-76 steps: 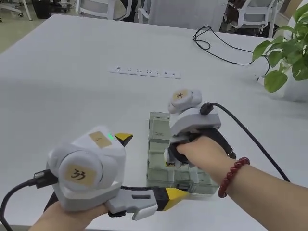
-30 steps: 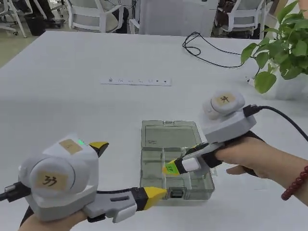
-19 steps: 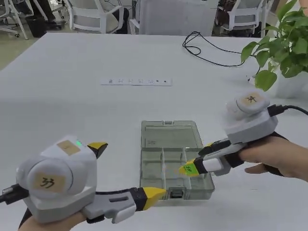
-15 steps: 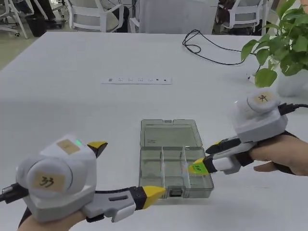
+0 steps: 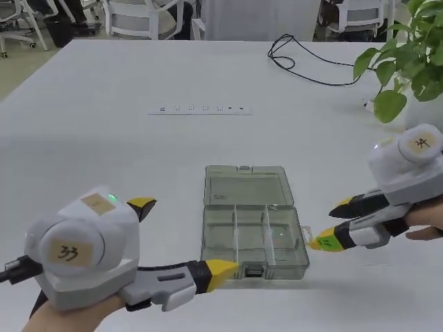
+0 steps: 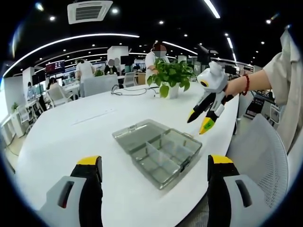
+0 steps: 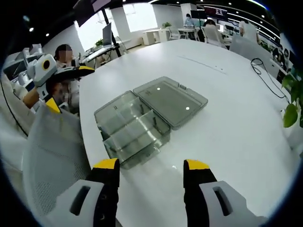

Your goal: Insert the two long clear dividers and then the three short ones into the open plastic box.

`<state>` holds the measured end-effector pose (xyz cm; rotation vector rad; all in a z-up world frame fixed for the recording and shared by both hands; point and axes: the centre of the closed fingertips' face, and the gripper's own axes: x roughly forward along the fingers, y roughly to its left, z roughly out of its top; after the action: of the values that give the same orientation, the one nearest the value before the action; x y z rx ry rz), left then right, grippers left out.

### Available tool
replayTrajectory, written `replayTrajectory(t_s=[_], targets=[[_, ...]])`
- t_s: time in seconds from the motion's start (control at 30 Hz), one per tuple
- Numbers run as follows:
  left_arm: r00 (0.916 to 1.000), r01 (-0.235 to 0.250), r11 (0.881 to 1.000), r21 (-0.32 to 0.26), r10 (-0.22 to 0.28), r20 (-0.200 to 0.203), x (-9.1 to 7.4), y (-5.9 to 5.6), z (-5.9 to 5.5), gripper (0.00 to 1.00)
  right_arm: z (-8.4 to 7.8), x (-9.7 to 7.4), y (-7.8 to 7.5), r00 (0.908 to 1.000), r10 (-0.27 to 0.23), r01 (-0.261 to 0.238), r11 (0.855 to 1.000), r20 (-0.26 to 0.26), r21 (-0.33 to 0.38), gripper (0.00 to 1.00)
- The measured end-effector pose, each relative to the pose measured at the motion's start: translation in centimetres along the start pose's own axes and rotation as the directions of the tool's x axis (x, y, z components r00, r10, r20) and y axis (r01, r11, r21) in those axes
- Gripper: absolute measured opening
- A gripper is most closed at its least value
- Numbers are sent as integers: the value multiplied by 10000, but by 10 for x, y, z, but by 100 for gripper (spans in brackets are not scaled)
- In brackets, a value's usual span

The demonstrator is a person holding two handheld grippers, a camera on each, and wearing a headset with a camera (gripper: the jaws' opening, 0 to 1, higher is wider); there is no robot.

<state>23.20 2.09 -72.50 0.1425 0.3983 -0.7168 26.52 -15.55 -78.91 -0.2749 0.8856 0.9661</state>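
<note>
The clear plastic box [image 5: 254, 238] lies open on the white table, its lid [image 5: 248, 185] folded flat behind the base. Clear dividers [image 5: 234, 232] stand inside the base and split it into several compartments. My left gripper [image 5: 181, 235] is open and empty just left of the box, one fingertip by its front left corner. Right of the box, my right gripper [image 5: 332, 223] hangs open and empty, apart from it. The left gripper view has the box [image 6: 158, 150] ahead and the right gripper [image 6: 207, 109] beyond. In the right gripper view the box [image 7: 135, 125] lies ahead of my jaws.
A white power strip [image 5: 201, 108] lies further back on the table [image 5: 104, 138]. A black cable [image 5: 304, 59] loops at the back right beside a potted plant [image 5: 408, 62]. Office chairs stand past the far edge. People sit at other desks in the gripper views.
My right gripper has drawn back from over the box to its right side, open and empty. The left gripper has stayed by the front left corner.
</note>
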Motion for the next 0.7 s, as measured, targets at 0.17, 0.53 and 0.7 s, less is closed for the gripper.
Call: replayTrajectory(t_s=[0.17, 0.53, 0.7], targets=[[9999, -101, 9999, -6, 101, -24, -1, 2, 0, 94, -9, 0, -10, 9998, 27, -38, 9984, -201, -557, 55], [9997, -232, 9997, 17, 232, -73, -2, 3, -1, 93, -29, 7, -24, 9963, 329, -503, 9725, -797, -2272, 48], [9996, -271, 9996, 19, 271, -74, -3, 3, 0, 93, -36, 8, -29, 9926, 360, -697, 9507, -1156, -3023, 45]])
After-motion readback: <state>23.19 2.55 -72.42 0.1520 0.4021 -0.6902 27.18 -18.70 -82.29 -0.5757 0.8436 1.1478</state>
